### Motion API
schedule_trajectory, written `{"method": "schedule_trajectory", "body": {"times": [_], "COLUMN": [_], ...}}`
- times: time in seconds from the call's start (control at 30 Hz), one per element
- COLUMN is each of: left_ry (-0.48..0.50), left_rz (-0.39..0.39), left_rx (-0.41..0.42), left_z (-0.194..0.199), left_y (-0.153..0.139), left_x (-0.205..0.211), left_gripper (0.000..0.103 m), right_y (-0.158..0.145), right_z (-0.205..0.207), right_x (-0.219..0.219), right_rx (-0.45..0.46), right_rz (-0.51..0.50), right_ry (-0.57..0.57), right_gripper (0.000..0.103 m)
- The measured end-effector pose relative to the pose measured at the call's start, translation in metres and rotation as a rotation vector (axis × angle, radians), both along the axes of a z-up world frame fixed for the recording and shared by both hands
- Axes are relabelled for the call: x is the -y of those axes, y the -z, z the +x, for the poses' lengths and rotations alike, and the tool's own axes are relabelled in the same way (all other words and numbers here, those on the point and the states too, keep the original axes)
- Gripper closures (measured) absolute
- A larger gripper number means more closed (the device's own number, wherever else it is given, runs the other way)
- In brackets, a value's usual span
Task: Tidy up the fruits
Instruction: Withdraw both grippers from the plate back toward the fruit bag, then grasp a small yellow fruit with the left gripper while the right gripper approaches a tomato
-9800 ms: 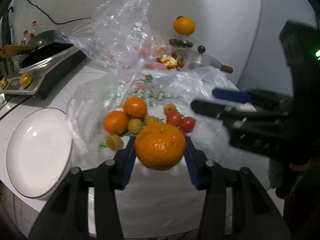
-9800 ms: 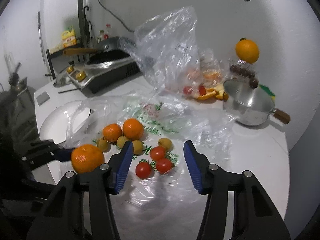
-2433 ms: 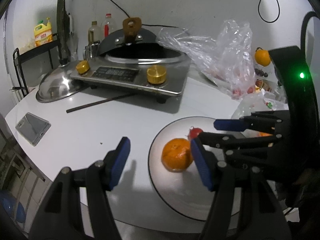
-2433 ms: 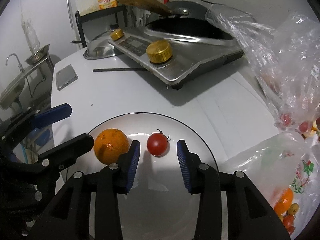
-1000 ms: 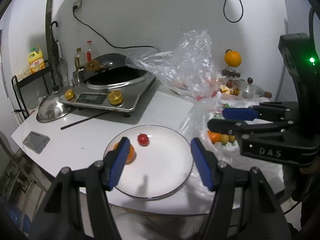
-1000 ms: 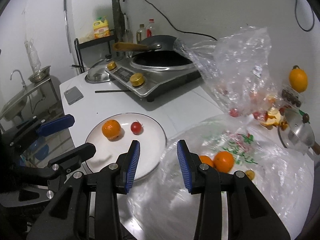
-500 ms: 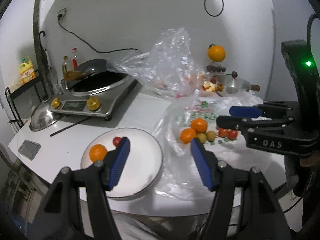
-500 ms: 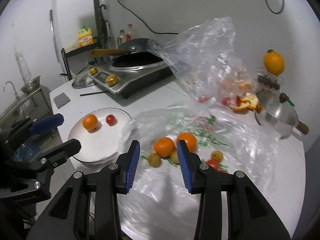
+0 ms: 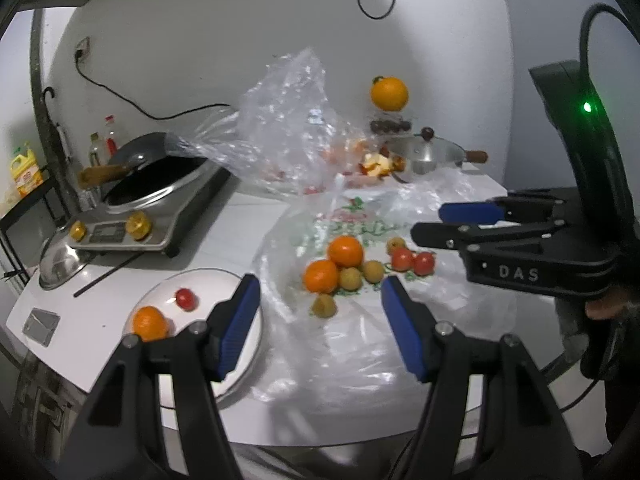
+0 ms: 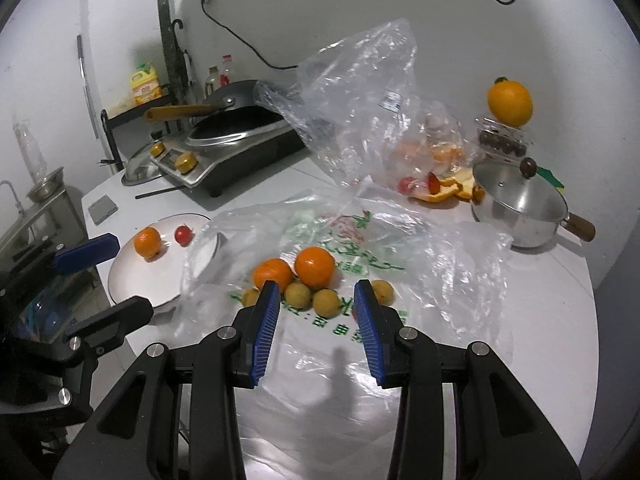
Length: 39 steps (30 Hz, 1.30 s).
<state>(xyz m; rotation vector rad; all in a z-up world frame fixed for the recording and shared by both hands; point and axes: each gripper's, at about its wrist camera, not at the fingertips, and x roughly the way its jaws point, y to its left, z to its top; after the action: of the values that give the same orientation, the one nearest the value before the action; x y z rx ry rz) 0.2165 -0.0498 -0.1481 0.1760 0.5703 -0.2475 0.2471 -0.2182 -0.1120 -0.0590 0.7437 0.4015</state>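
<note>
Left gripper [image 9: 320, 312] and right gripper [image 10: 316, 320] both held open and empty, loose fruit pile [image 10: 304, 276] spread on the plastic bag [image 10: 400, 280] at 12 o'clock of the right jaws, orange [image 10: 147, 242] and what's probably a tomato [image 10: 183, 234] parked on the white plate [image 10: 136, 280] at 10 o'clock.

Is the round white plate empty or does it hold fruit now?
Not empty. The round white plate holds one orange mandarin and one small red tomato, lying apart from each other.

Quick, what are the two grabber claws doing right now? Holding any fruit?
Left gripper: open, holding nothing.
Right gripper: open, holding nothing.
</note>
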Motion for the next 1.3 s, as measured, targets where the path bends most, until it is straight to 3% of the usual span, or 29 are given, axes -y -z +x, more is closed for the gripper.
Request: {"method": "schedule_trajectory", "body": {"times": [0.73, 1.3], "left_ry": [0.092, 0.016], "left_rz": [-0.002, 0.008], "left_rx": [-0.128, -0.195], "left_z": [0.035, 0.077], "left_y": [0.045, 0.073], "left_x": [0.045, 0.037], "left_gripper": [0.039, 0.045], "right_y": [0.035, 0.06], "right_z": [0.021, 0.038], "right_x": [0.036, 0.038], "right_rx": [-0.071, -0.123], "right_rz": [0.023, 0.002], "right_ry": [0.018, -0.021], "right_gripper": [0.062, 0.062]}}
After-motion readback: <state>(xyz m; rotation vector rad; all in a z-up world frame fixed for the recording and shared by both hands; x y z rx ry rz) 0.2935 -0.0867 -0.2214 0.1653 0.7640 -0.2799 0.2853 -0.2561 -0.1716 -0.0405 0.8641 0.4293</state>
